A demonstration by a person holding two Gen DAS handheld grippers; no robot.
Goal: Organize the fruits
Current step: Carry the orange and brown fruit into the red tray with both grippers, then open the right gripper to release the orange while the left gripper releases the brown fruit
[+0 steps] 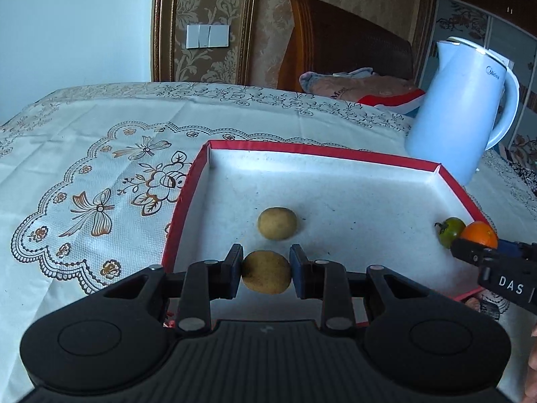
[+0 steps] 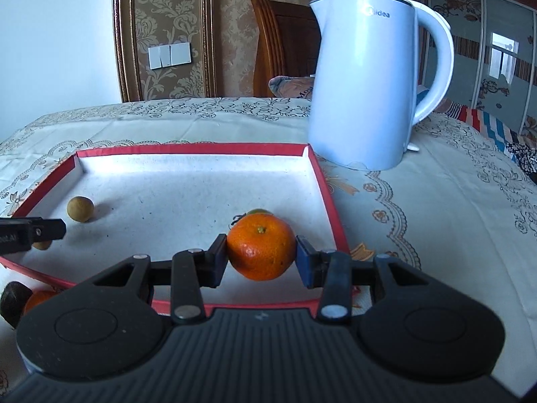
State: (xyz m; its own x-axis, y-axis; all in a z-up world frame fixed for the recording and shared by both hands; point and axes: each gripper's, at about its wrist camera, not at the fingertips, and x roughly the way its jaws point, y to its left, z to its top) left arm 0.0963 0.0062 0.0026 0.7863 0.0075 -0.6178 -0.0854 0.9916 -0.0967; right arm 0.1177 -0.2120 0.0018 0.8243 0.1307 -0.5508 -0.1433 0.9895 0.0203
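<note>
I hold two fruits over the red-rimmed tray (image 1: 188, 201). The left gripper (image 1: 266, 270) has its fingers clamped narrow on a small tan longan (image 1: 266, 271), near the tray's front edge. The right gripper (image 2: 261, 252) grips a mandarin (image 2: 261, 251) between its pads, close to the tray's right wall.

Status: a second longan (image 1: 277, 223) already lies on the tray floor, left of centre, and a green-tinged fruit (image 1: 449, 231) rests near the right wall, just behind the mandarin. I judge the sorting partly done: both held fruits are not yet set down. Outside the front-left corner, another orange fruit (image 2: 38, 299) and a dark round item (image 2: 13, 302) wait on the cloth.

The tray sits on a floral embroidered tablecloth (image 1: 100, 168). A pale blue electric kettle (image 2: 362, 77) stands beyond the tray's far right corner. Behind are a wooden chair (image 1: 335, 43), patterned wallpaper and a wall switch (image 1: 208, 36).
</note>
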